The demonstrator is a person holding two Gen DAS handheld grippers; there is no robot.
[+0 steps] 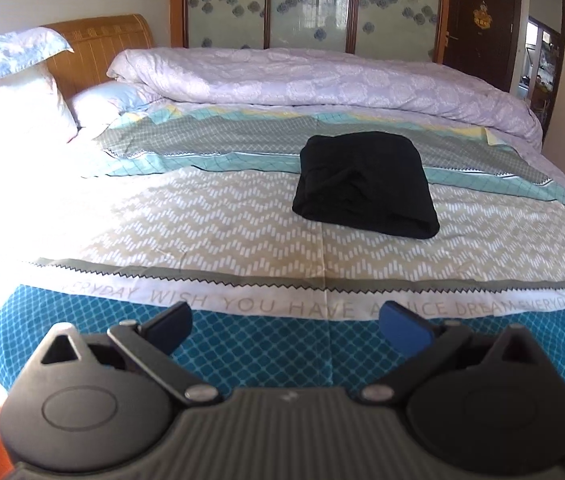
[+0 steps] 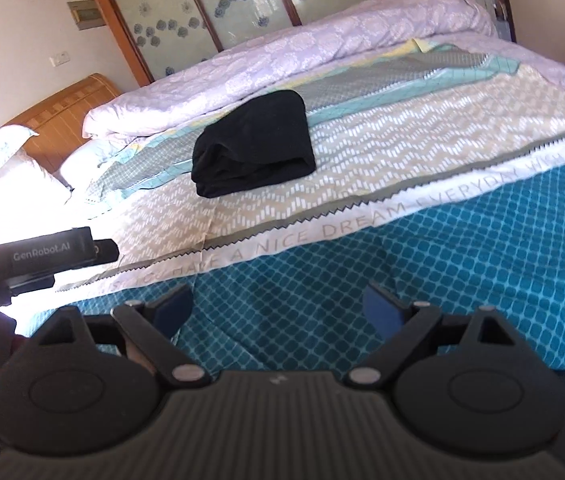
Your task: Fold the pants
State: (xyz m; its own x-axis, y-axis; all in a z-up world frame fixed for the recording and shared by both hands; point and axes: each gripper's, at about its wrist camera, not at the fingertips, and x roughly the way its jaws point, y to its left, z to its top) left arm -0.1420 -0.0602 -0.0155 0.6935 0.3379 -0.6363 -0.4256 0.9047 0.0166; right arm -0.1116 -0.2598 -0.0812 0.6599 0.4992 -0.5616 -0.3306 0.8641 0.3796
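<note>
The black pants (image 1: 364, 186) lie folded into a compact rectangular bundle on the patterned bedspread (image 1: 202, 216), in the middle of the bed. They also show in the right wrist view (image 2: 254, 144). My left gripper (image 1: 286, 326) is open and empty, held back over the blue front part of the bedspread, well short of the pants. My right gripper (image 2: 278, 306) is open and empty too, over the blue front edge. The left gripper's body (image 2: 46, 252) shows at the left of the right wrist view.
A rolled lilac quilt (image 1: 322, 80) lies along the far side of the bed. Pillows (image 1: 14, 92) and a wooden headboard (image 1: 98, 48) are at the left. Glass wardrobe doors (image 1: 310, 4) stand behind. A dark door (image 1: 478, 20) is at the far right.
</note>
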